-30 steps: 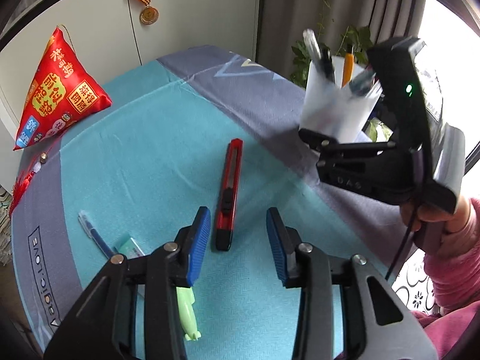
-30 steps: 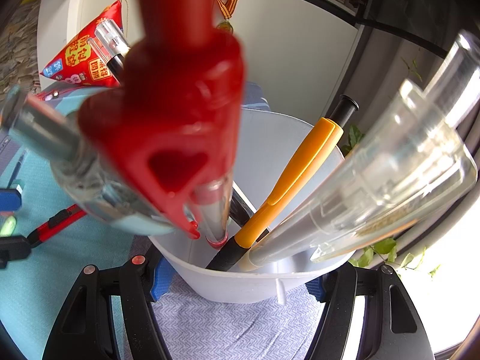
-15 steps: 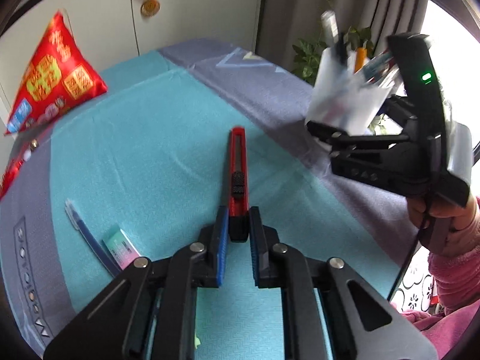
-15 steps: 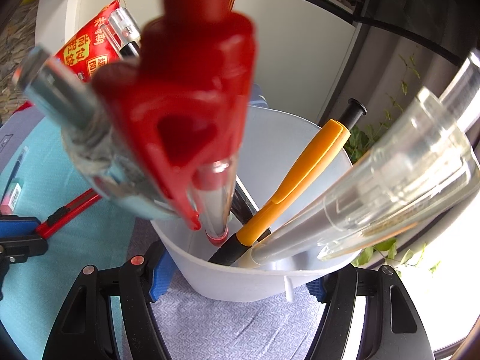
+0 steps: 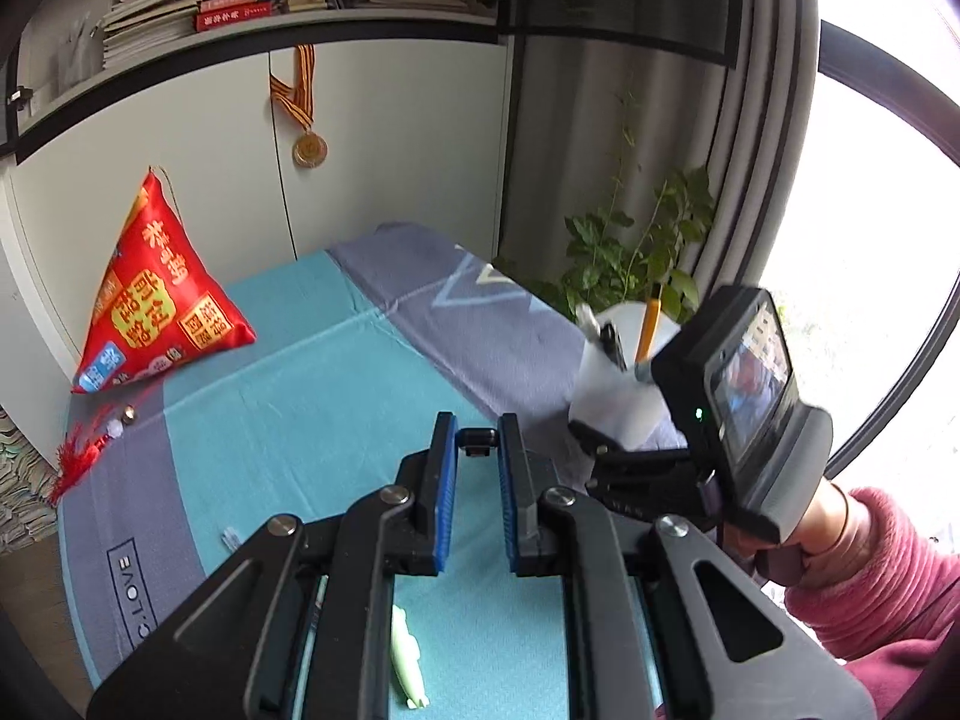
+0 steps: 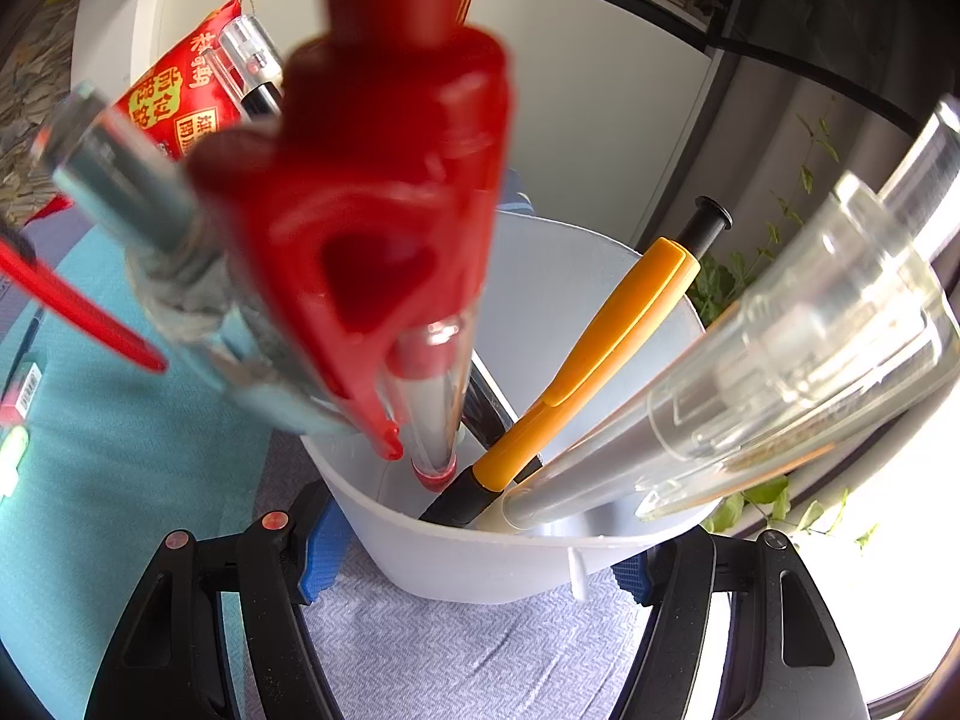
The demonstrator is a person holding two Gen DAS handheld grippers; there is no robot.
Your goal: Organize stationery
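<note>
Left hand-held gripper (image 5: 477,450) is clamped on the knife's (image 5: 478,443) black end, which is up off the worktop (image 5: 312,396); in the right view its red body (image 6: 78,306) slants in at nine o'clock. Right hand-held gripper (image 6: 474,564) is clamped round the white cup (image 6: 480,564), with an orange pen (image 6: 600,354), a red pen (image 6: 384,228) and clear pens (image 6: 780,372) standing inside. In the left view, the cup (image 5: 612,396) sits at three o'clock of the knife.

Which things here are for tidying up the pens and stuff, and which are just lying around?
For the job: red cutter, left claw holding it, white cup, right claw holding it, orange pen, eraser.

Just lying about: red pillow, medal, plant, books.
</note>
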